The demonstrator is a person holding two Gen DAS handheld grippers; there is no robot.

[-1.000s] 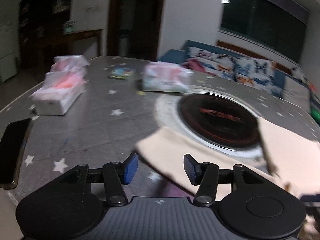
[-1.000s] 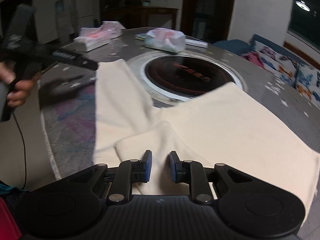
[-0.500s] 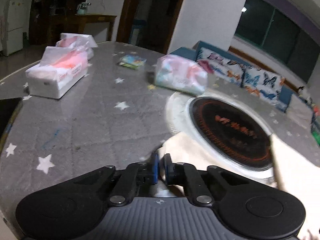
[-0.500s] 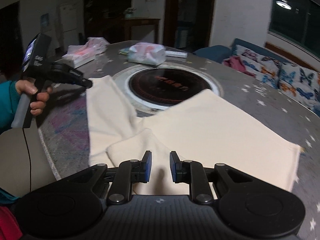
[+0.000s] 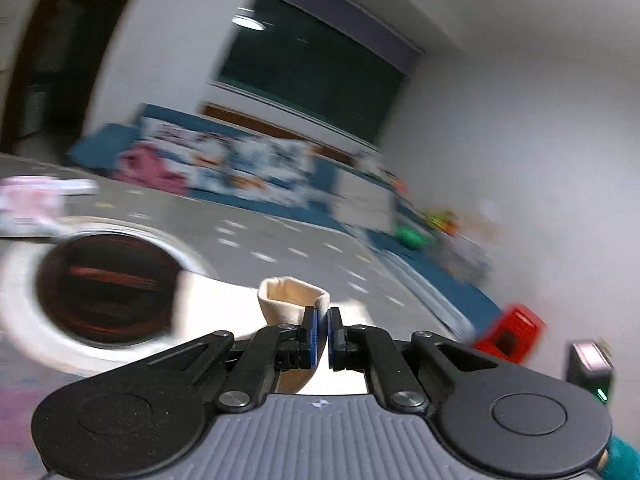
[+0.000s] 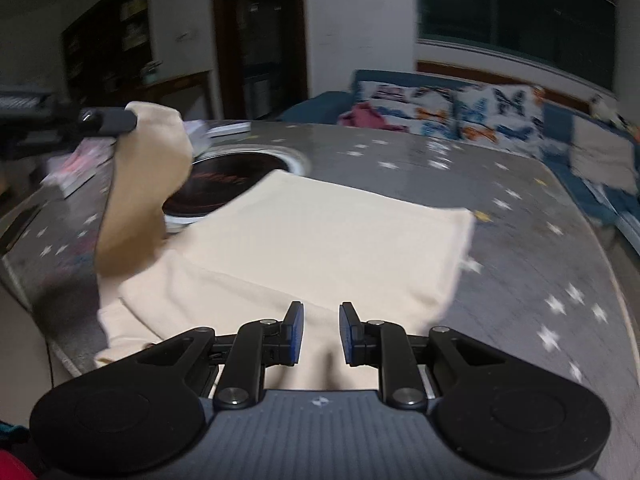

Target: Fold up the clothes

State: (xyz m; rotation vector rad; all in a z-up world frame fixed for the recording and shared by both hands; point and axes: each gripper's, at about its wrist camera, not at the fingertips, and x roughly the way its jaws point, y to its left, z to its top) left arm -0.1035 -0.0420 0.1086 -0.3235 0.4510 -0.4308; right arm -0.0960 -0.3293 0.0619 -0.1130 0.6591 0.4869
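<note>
Cream garment (image 6: 332, 236) is lying spread across the near half of the grey star-patterned table (image 6: 532, 240), its hem side reaching toward the table's right edge and its near part running off under the right gripper at the near edge.

Left gripper (image 5: 322, 334): jaws are pressing together, clamped on a fold of the cream garment. A cuff-like loop of cloth (image 5: 294, 300) is bulging up just left of the blue pads. In the right wrist view the same gripper (image 6: 108, 120) is showing at the far left, holding that corner of cloth lifted off the table; the raised flap (image 6: 144, 184) is hanging down from it to the garment's left side, near the table's left edge. Left view is heavily motion-blurred.

Right gripper (image 6: 321, 334): jaws are standing a little apart, blue pads with a clear gap between them. It is hovering over the near part of the garment; cannot tell whether the pads are touching cloth, and nothing is visibly pinched between them.

Round dark cooktop (image 6: 224, 184) with a pale ring is sitting in the table's middle, the garment's far edge overlapping its rim. Tissue packs (image 6: 76, 168) are lying toward the far-left part of the table, blurred. A sofa with butterfly-print cushions (image 6: 452, 108) is standing beyond the table's far edge.
</note>
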